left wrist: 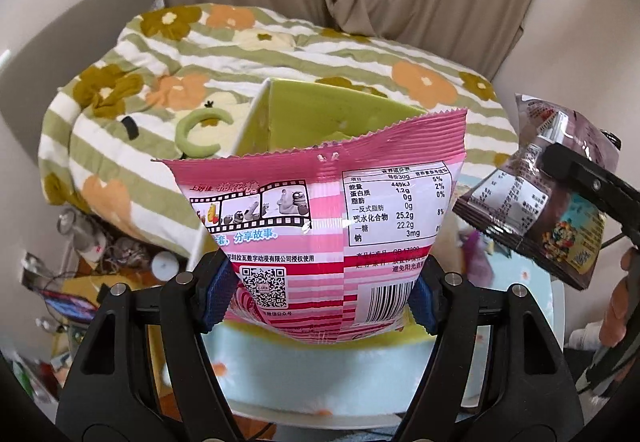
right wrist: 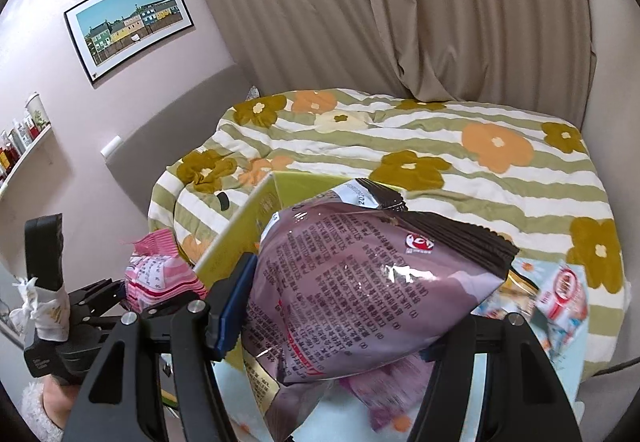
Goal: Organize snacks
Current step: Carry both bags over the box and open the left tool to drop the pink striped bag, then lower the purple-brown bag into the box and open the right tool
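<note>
Snacks are airborne: the pink bag [left wrist: 320, 242], centre frame above the green box [left wrist: 304, 113], is clamped low by the left gripper [left wrist: 320, 294], and the purple bag [right wrist: 360, 282] by the right gripper [right wrist: 340, 326]; both look light, slippery, crushable.

Pink-and-white striped foil snack bag [left wrist: 320, 242] with red bands; mauve foil snack bag [right wrist: 360, 298] with dark brown crimped edges; yellow-green cardboard box [left wrist: 320, 117]; green-and-white striped quilt [right wrist: 500, 177] bearing orange and olive flowers; beige pleated curtain [right wrist: 400, 1].
</note>
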Demonstrator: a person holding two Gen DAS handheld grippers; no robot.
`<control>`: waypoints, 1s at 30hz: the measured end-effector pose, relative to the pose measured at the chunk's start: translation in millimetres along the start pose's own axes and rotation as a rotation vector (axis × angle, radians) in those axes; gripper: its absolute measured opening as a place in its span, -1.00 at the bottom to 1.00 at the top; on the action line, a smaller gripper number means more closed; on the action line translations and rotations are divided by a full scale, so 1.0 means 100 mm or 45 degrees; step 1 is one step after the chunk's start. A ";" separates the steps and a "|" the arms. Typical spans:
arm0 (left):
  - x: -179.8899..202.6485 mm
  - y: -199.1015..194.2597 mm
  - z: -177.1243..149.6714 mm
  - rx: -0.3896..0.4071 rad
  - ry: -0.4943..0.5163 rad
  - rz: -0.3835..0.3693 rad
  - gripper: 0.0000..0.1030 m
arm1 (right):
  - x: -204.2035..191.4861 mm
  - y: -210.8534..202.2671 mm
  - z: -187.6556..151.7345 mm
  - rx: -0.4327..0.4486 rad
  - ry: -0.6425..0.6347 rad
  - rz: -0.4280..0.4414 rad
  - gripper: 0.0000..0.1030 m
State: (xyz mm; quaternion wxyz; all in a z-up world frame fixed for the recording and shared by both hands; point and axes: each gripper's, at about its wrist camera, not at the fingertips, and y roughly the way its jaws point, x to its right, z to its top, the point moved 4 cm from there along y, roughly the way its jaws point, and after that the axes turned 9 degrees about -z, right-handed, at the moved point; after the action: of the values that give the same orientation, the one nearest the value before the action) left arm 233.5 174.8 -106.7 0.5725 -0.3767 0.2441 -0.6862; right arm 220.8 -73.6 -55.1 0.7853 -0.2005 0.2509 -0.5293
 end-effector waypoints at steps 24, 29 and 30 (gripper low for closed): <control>-0.38 0.82 0.00 -0.212 -0.006 -0.087 0.86 | -0.24 0.77 0.19 -0.121 0.058 -0.104 0.19; -0.36 0.75 0.04 -0.190 -0.012 -0.044 0.86 | -0.27 0.81 0.35 -0.105 0.035 -0.059 0.19; -0.36 0.75 0.05 -0.188 -0.013 -0.040 0.86 | -0.28 0.84 0.39 -0.104 0.039 -0.043 0.19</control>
State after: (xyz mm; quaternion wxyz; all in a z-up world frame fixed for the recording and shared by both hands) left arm 284.6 193.1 -169.5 0.5334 -0.4251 0.2853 -0.6733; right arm 296.6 -15.8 -67.9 0.7634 -0.2285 0.2810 -0.5348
